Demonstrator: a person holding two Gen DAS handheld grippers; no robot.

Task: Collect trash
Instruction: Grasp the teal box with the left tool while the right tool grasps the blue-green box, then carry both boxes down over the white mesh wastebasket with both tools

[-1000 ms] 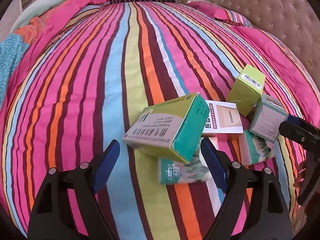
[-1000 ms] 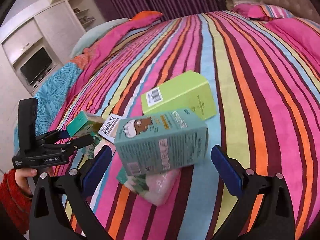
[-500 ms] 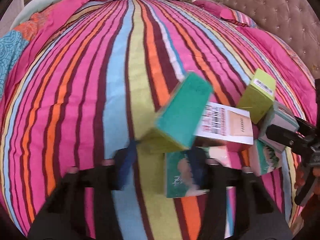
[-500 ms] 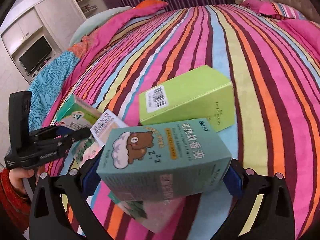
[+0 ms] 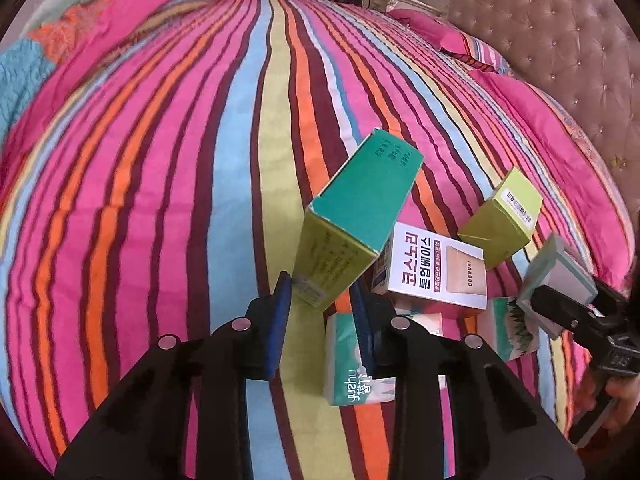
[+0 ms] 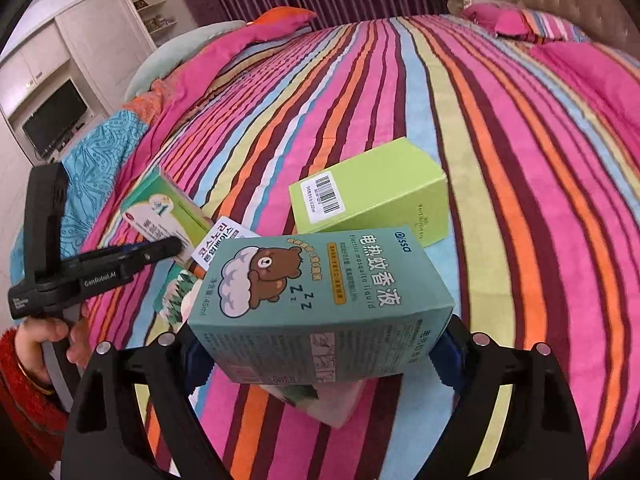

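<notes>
Several cardboard boxes and tissue packs lie bunched on a striped bedspread (image 5: 160, 200). My left gripper (image 5: 320, 296) is shut on the lower end of a green-and-yellow medicine box (image 5: 360, 208), which is tipped up off the bed. The same box (image 6: 160, 212) shows in the right wrist view, in the left gripper (image 6: 172, 246). My right gripper (image 6: 322, 354) has its jaws closing on a teal box with a bear picture (image 6: 320, 292), with the blue pads against both ends. Beside them lie a lime box (image 6: 372, 196) and a white box with Korean lettering (image 5: 436, 272).
Soft tissue packs (image 5: 352, 376) (image 6: 320, 400) lie under and beside the boxes. A tufted headboard (image 5: 560, 40) and pink pillows (image 6: 508, 20) close the far right. A white cabinet with a TV (image 6: 56, 120) stands beyond the bed's left side. A hand in a red sleeve (image 6: 24, 380) holds the left gripper.
The left jaws closed on the green-and-yellow box and tipped it up on end. The right gripper came forward around the teal bear box and its jaws narrowed onto it.
</notes>
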